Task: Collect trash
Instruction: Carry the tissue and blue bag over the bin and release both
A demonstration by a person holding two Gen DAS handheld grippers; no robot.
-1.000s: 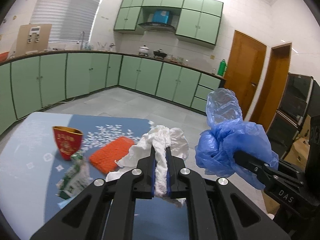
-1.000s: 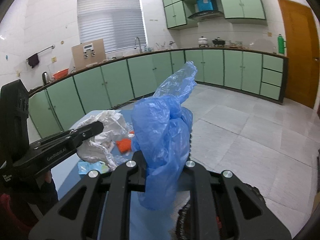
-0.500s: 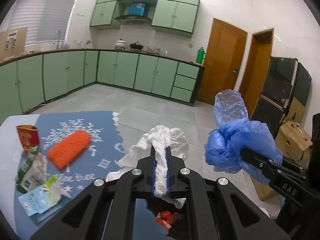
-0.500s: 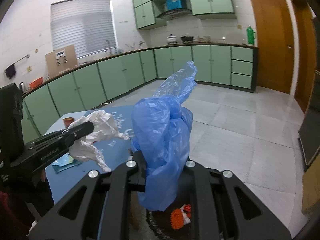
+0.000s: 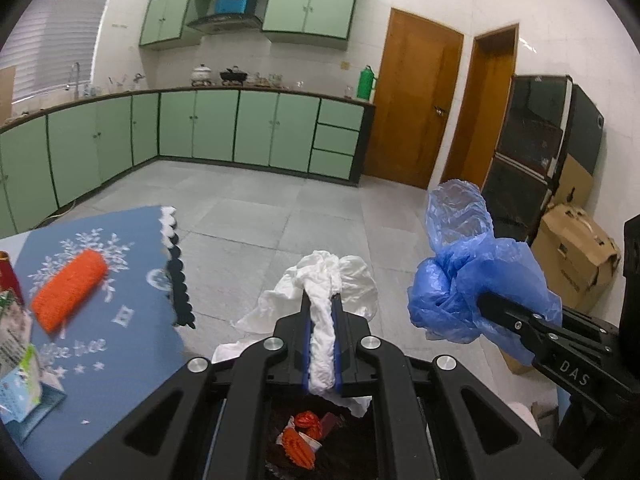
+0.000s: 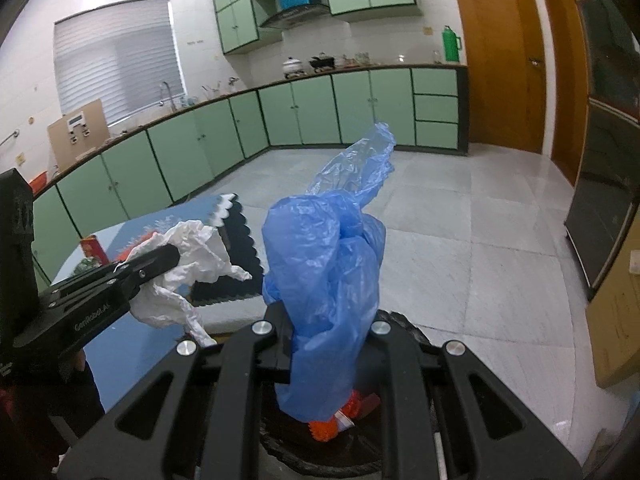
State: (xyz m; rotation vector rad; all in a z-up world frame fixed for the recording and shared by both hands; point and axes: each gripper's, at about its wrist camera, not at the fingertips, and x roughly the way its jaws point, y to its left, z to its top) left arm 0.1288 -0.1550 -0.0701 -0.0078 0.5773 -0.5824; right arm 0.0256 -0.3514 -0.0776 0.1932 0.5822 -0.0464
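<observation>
Left wrist view: left claw (image 5: 322, 334) pinching a crumpled white tissue (image 5: 328, 294) at centre frame, jaws pressed tight on the wad. Now hanging over floor tiles rather than over the blue worktop (image 5: 100, 320), which is sliding out to the left of the frame compared with a second ago. Showing, at bottom centre between the claw arms, the dark trash bin (image 5: 348, 452) with red and orange scraps already lying inside, absent from this view a second ago and only just peeping in half a second ago. Seeing the right claw (image 5: 486, 302) at right of frame, clamped on a bunched blue plastic bag (image 5: 464, 288). Still leaving on the worktop at left an orange sponge (image 5: 70, 290), a red cup (image 5: 7, 276) at the edge, and a carton (image 5: 20, 372) at lower left.

Right wrist view: right claw squeezing the blue plastic bag, which is rising through centre frame and hiding the fingertips. Bin rim now curving across the bottom of the frame under the bag, with orange scraps showing below. Left claw entering from the left, gripping the white tissue beside the worktop corner.

Reading this as both loads having arrived above the bin; releasing looking like the next step, with worktop leftovers waiting for another trip.
</observation>
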